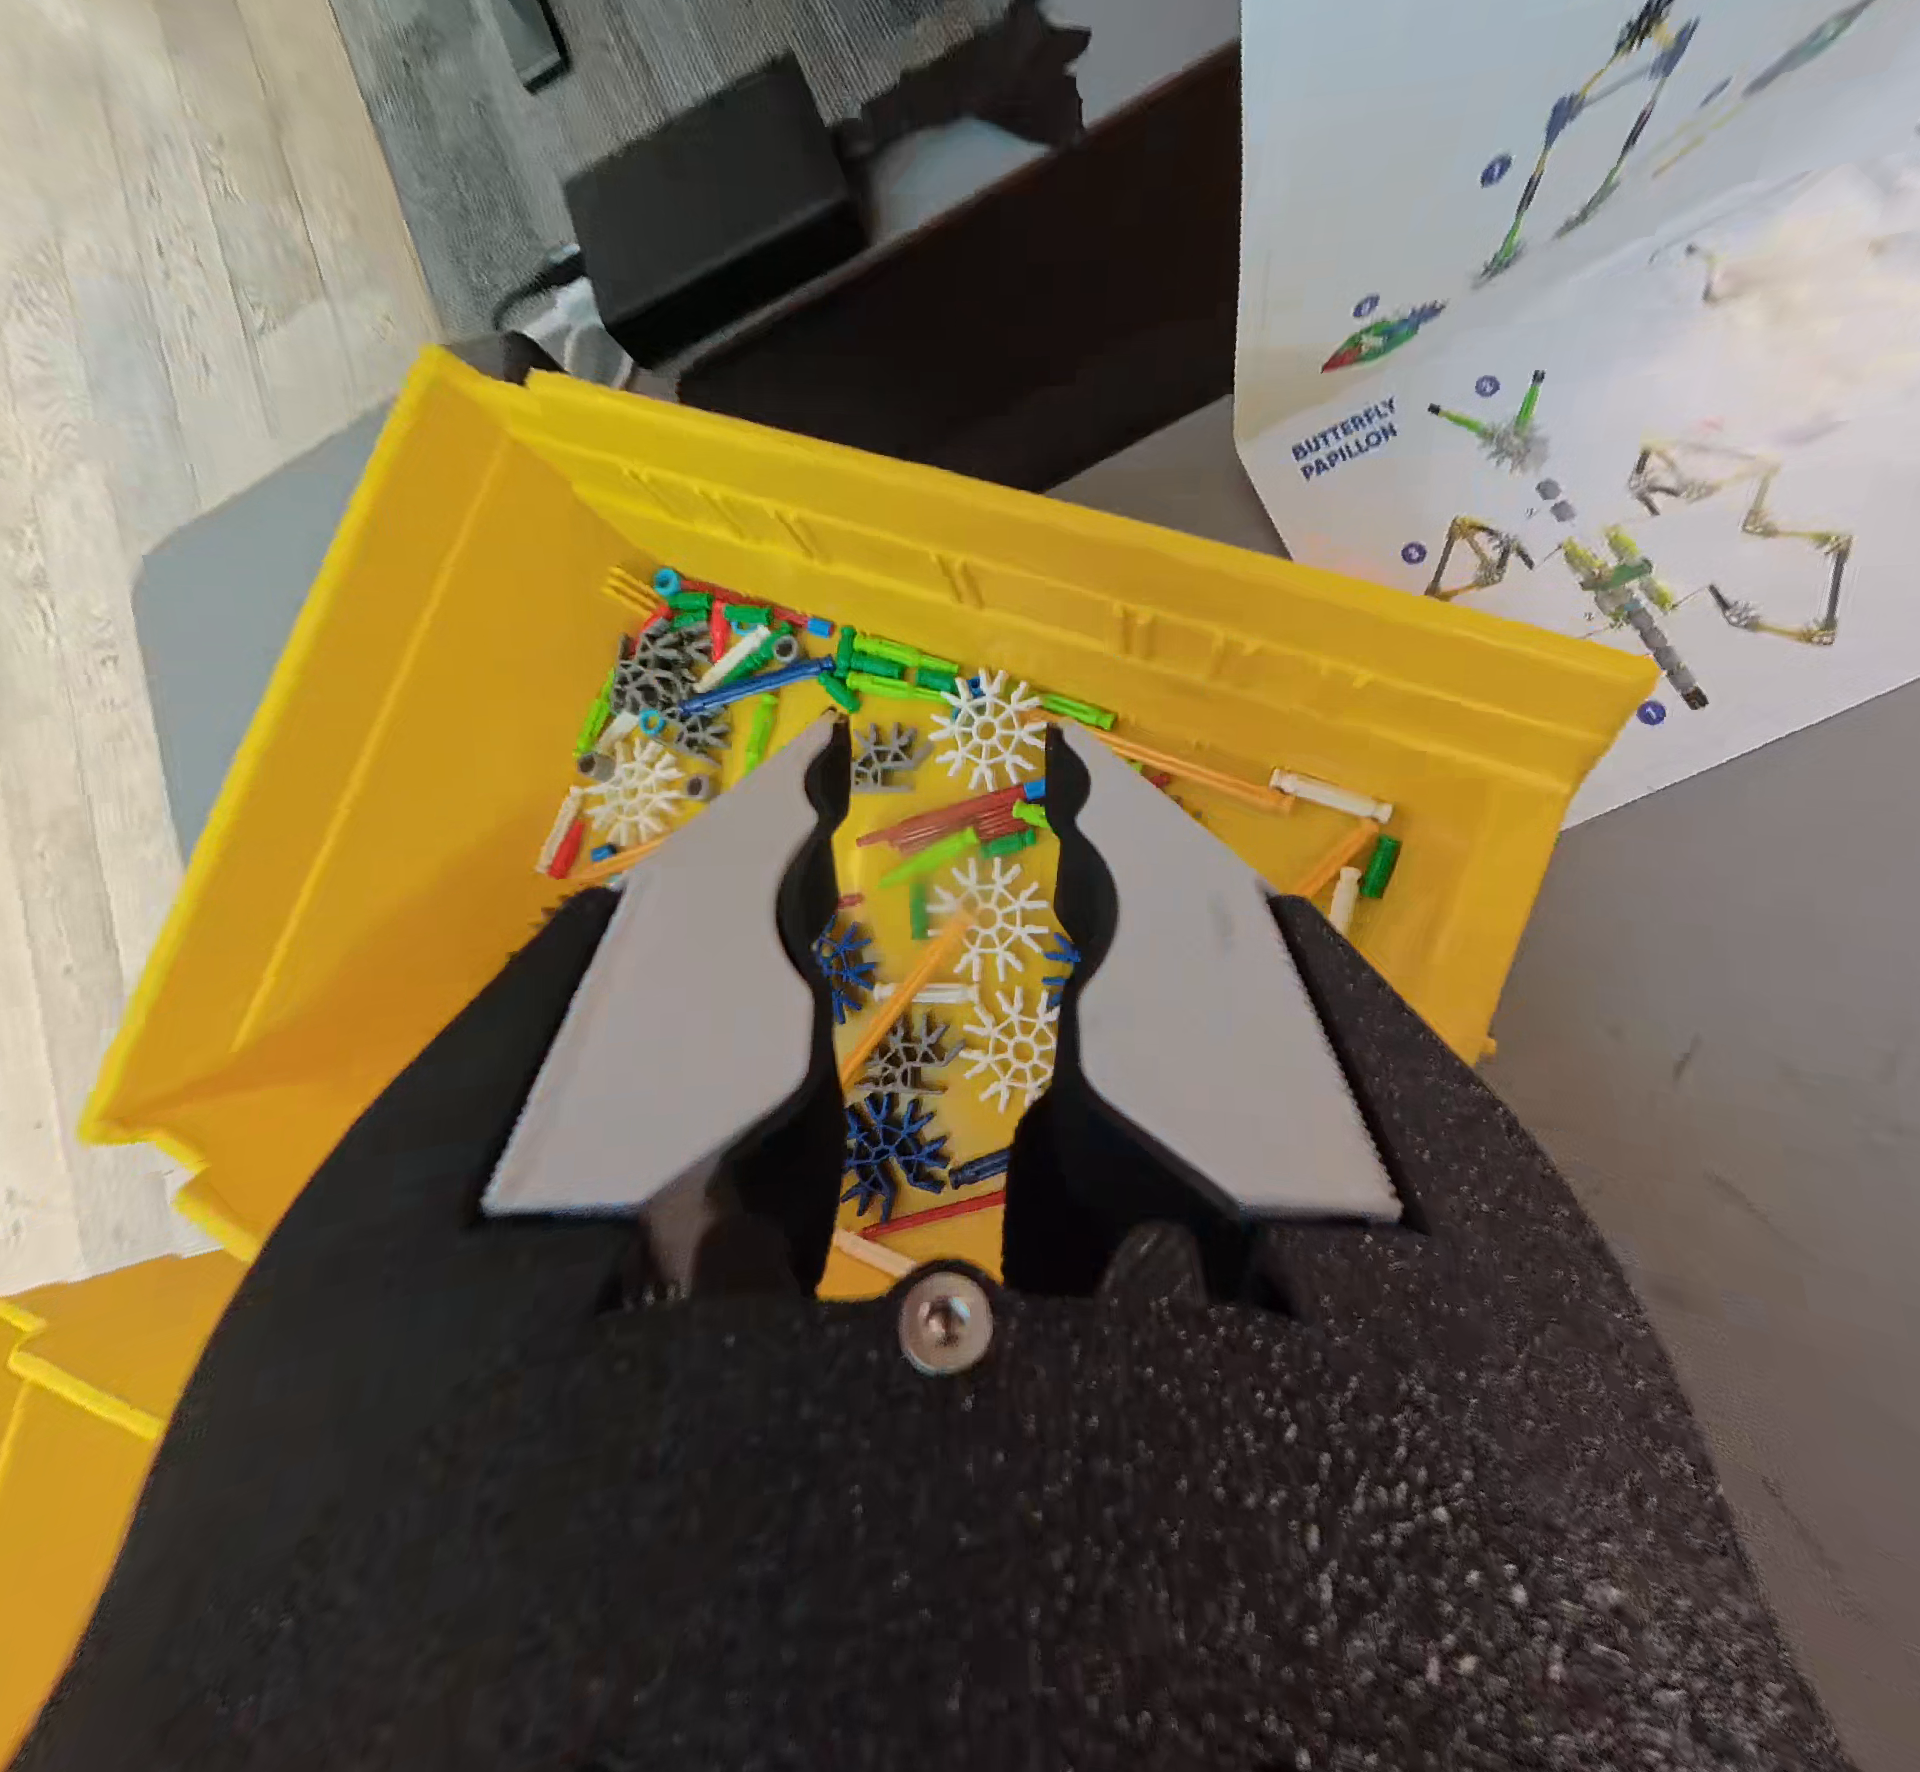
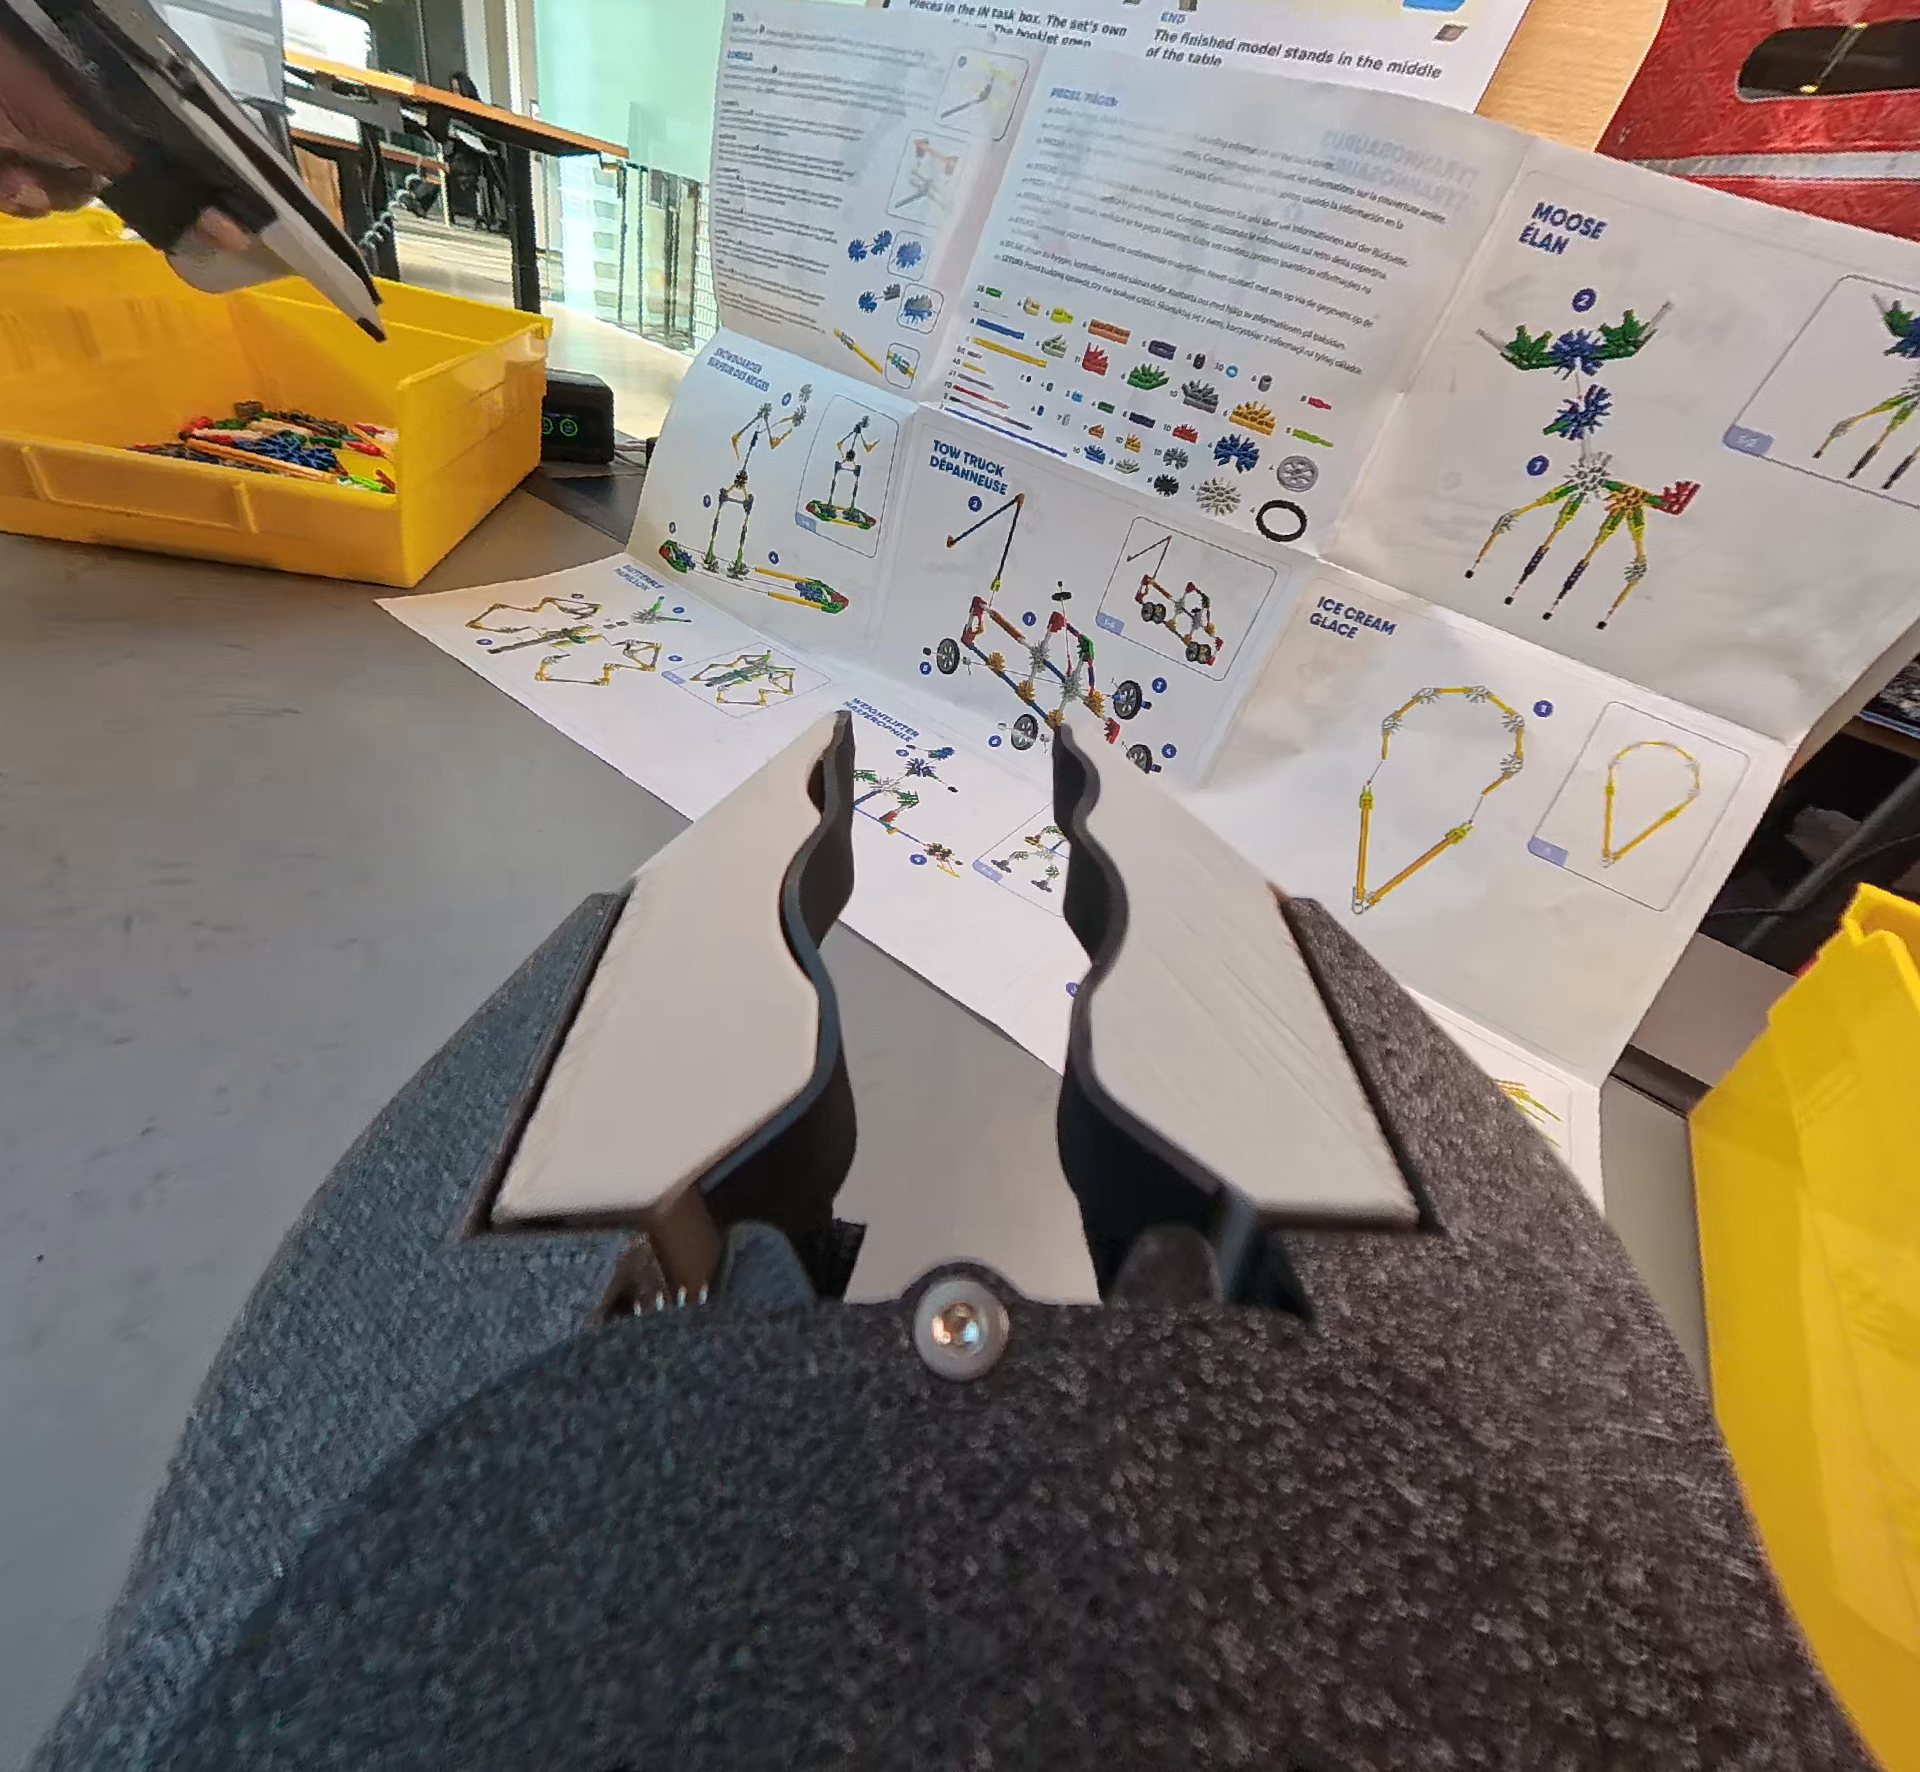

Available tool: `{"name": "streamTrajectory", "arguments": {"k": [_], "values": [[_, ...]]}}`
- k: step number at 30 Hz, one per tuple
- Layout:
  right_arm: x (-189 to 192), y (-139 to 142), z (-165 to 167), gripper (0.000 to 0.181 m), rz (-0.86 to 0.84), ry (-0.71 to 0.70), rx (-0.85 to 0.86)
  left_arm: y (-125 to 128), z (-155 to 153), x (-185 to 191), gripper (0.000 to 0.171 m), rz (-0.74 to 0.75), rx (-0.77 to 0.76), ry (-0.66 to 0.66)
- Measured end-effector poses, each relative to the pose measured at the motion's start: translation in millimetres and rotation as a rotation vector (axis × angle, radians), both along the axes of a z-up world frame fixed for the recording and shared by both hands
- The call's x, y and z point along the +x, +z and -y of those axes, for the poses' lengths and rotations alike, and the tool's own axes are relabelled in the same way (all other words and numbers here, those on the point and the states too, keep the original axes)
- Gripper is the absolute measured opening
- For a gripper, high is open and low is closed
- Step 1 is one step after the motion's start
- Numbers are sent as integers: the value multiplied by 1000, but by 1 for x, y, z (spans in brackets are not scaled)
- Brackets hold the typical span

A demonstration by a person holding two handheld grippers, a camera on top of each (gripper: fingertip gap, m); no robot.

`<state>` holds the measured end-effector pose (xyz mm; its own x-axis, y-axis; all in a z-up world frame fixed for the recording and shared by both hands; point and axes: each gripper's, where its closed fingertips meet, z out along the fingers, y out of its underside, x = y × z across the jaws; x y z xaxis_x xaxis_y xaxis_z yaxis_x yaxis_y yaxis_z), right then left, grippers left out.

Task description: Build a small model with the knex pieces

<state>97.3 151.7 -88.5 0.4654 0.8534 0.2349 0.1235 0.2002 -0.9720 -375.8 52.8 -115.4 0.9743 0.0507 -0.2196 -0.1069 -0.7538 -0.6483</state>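
My left gripper (image 1: 943,735) is open and empty, held above a yellow bin (image 1: 416,735) and pointing down into it. The bin holds several small plastic building pieces: white snowflake connectors (image 1: 987,725), blue connectors (image 1: 894,1151), grey connectors (image 1: 888,754), and green, red, orange and blue rods. My right gripper (image 2: 951,735) is open and empty, low over the grey table (image 2: 260,891), pointing at an unfolded instruction sheet (image 2: 1143,475) propped up behind it. In the right wrist view the left gripper (image 2: 343,288) hangs over the same yellow bin (image 2: 436,434) at the far left.
The instruction sheet also shows at the right of the left wrist view (image 1: 1558,268). A second yellow bin (image 2: 1829,1307) stands at the right edge of the right wrist view. A small black device (image 2: 577,418) sits behind the first bin. Another yellow bin's edge (image 1: 62,1410) shows lower left. My hands' fingertips stand some 50 centimeters from each other.
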Motion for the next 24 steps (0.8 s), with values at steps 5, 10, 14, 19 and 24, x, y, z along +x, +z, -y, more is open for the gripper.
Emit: {"name": "streamTrajectory", "arguments": {"k": [5, 10, 14, 19, 24], "values": [[-4, -9, 2, 36, 32, 11, -7, -50, -16, -2, 38, 49, -198, 16], [-5, -11, 3, 35, 42, 24, -9, -75, -20, -10, 39, 142, -268, 48], [-6, -13, 3, 35, 47, 33, -20, -90, -19, -11, 42, 174, -311, 62], [-6, -15, 3, 35, 54, 37, -23, -100, -16, -17, 36, 151, -331, 79], [-6, -15, 2, 34, 56, 34, -25, -77, -13, -21, 35, 95, -266, 73]]}}
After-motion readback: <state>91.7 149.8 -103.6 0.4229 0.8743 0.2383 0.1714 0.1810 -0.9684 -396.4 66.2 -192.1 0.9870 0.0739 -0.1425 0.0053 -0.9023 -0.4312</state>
